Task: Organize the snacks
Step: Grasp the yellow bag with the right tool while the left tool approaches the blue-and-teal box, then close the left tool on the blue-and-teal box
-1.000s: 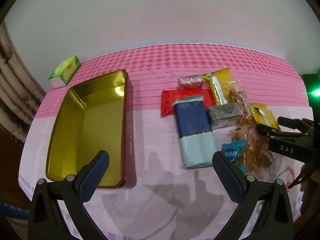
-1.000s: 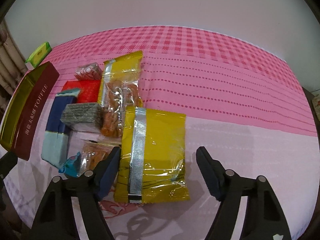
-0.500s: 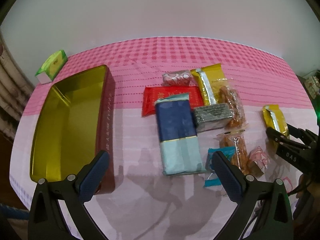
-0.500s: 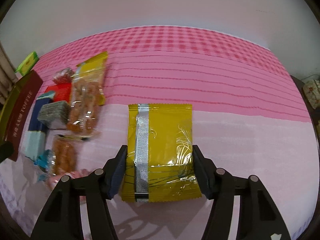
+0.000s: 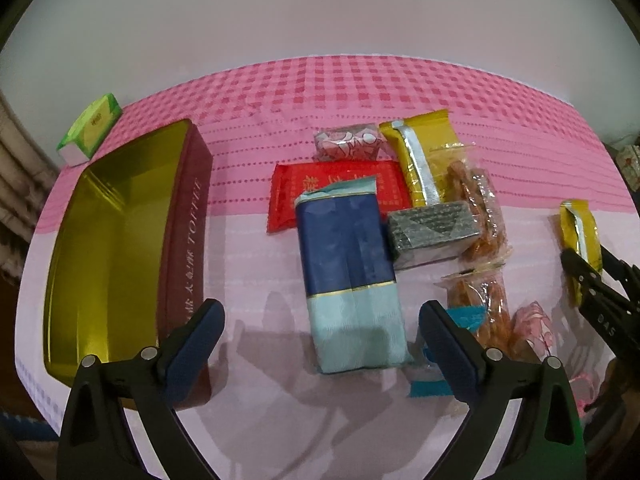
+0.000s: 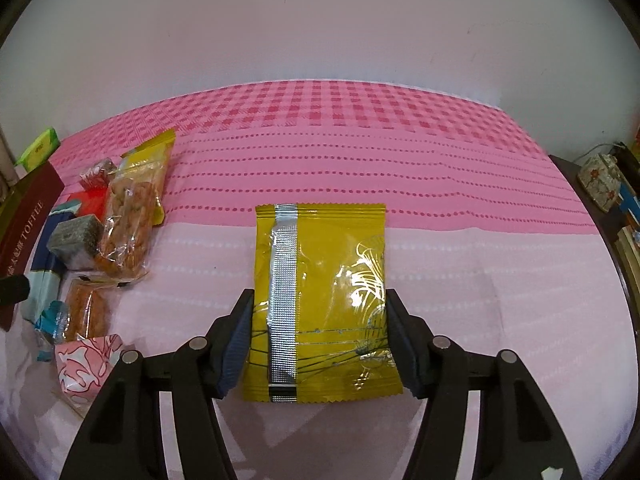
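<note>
- Left hand-held gripper (image 5: 320, 344): jaws spread wide and closing slightly, nothing pinched. It hangs over the near end of the blue pack (image 5: 348, 276), pads clear of it on both sides.
- Right hand-held gripper (image 6: 318, 344): pads pressed on both side edges of a yellow packet (image 6: 320, 300), seam side up. The packet sits well apart from the pile, with open cloth all round it.
- Surface: pink cloth (image 6: 400, 160), checked at the far edge, paler near. Whether a bench or a bed lies under it, cannot tell.
- Open tin (image 5: 112, 248), gold inside, maroon wall lettered "TOFFEE", stands left of the pile; the left pad (image 5: 196, 344) lies just beside its near corner.
- Pile, crowded and overlapping: blue pack lies across a red packet (image 5: 340, 184); grey block (image 5: 432, 228) touches the blue pack and lies on a clear bag of orange snacks (image 5: 480, 208).
- Count: one tin; two yellow packets, the second one (image 5: 420, 152) at the back of the pile; two clear orange-snack bags; two pink-patterned sweets, one far (image 5: 348, 142), one near (image 5: 532, 324); one teal wrapper (image 5: 464, 316), partly hidden by the left gripper's right finger.
- One green box (image 5: 90, 130) beyond the tin, apart from the snacks.
- Patterned box (image 6: 600, 176) and books off the right edge.
</note>
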The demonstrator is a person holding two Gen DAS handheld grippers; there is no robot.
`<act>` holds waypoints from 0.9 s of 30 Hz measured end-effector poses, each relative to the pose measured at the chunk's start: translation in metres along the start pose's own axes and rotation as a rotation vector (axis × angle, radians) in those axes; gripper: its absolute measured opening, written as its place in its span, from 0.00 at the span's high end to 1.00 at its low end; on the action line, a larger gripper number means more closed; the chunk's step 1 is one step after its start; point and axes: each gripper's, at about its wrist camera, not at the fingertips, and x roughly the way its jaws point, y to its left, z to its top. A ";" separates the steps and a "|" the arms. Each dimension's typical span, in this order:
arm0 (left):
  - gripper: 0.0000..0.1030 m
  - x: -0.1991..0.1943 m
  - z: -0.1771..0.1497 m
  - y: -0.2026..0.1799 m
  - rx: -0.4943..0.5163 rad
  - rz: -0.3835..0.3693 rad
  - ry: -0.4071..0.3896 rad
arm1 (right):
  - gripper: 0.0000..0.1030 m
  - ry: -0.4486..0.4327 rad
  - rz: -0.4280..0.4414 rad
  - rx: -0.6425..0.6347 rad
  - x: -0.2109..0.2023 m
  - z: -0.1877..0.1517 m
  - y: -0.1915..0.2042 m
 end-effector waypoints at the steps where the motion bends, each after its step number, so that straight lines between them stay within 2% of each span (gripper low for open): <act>1: 0.06 0.002 0.001 0.000 -0.004 -0.002 0.003 | 0.43 -0.004 0.000 -0.001 -0.001 -0.002 0.000; 5: 0.07 0.011 0.004 0.000 -0.008 0.021 0.001 | 0.43 -0.004 0.002 0.001 -0.001 -0.002 0.000; 7: 0.10 0.015 0.005 0.001 -0.014 0.033 0.006 | 0.43 -0.004 0.001 0.001 -0.001 -0.002 0.000; 11: 0.13 0.024 0.008 0.003 -0.040 -0.005 0.024 | 0.43 -0.004 0.002 0.001 -0.001 -0.002 0.001; 16: 0.14 0.031 0.010 0.001 -0.033 -0.002 0.033 | 0.43 -0.004 0.001 0.001 -0.001 -0.002 0.001; 22: 0.26 0.039 0.009 0.000 -0.052 -0.027 0.065 | 0.43 -0.003 0.001 0.000 -0.001 -0.002 0.001; 27: 0.42 0.039 0.010 0.000 -0.056 -0.052 0.060 | 0.43 -0.003 0.001 -0.001 -0.001 -0.002 0.001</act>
